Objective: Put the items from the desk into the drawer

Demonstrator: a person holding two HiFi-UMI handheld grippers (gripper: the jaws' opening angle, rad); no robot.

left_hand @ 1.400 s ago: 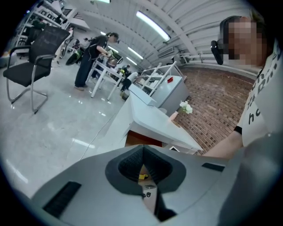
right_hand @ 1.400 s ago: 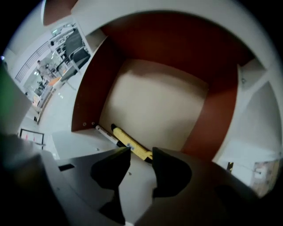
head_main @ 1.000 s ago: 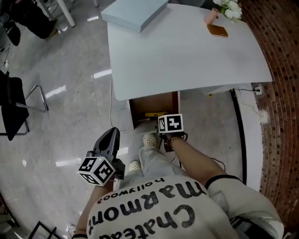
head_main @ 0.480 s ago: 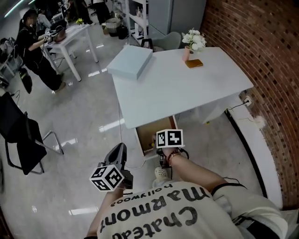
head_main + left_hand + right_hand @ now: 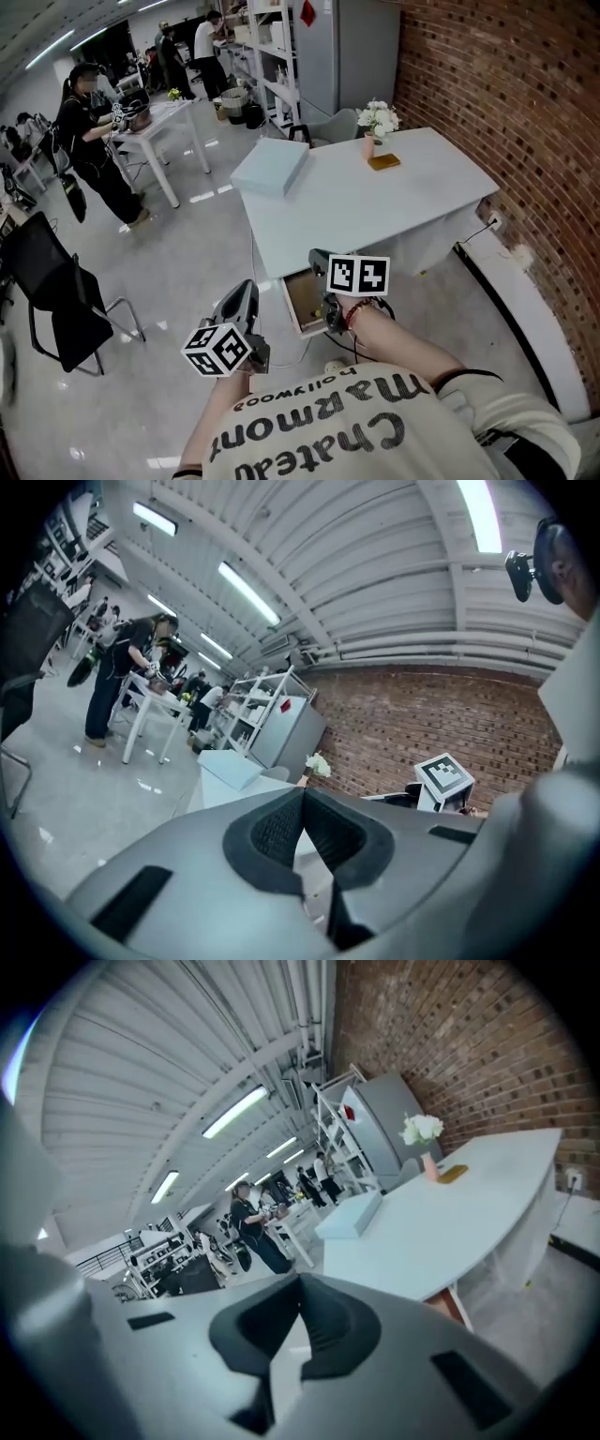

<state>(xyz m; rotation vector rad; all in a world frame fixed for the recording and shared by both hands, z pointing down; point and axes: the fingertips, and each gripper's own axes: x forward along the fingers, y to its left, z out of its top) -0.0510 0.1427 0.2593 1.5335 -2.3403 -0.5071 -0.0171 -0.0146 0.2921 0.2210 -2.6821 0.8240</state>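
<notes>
Step in hand: reaching for an item. The left gripper (image 5: 302, 797) and right gripper (image 5: 300, 1283) are both clenched on nothing, short of the desk (image 5: 375, 202). The blue box (image 5: 270, 167) and a brown item (image 5: 383, 161), possibly a wallet, lie on it. The drawer (image 5: 292, 305) stands open beneath. Next, I judge, the jaws must open over one item.

So I count 1 white rectangular desk (image 5: 375, 211), 1 flat pale-blue box (image 5: 271, 167), 1 small pink vase of white flowers (image 5: 372, 131), 1 flat brown wallet-looking thing (image 5: 383, 161), 1 open wooden drawer (image 5: 298, 305), 1 black office chair (image 5: 52, 291) nearby, plus 2 grey handheld grippers: left gripper (image 5: 302, 794), right gripper (image 5: 298, 1283).
</notes>
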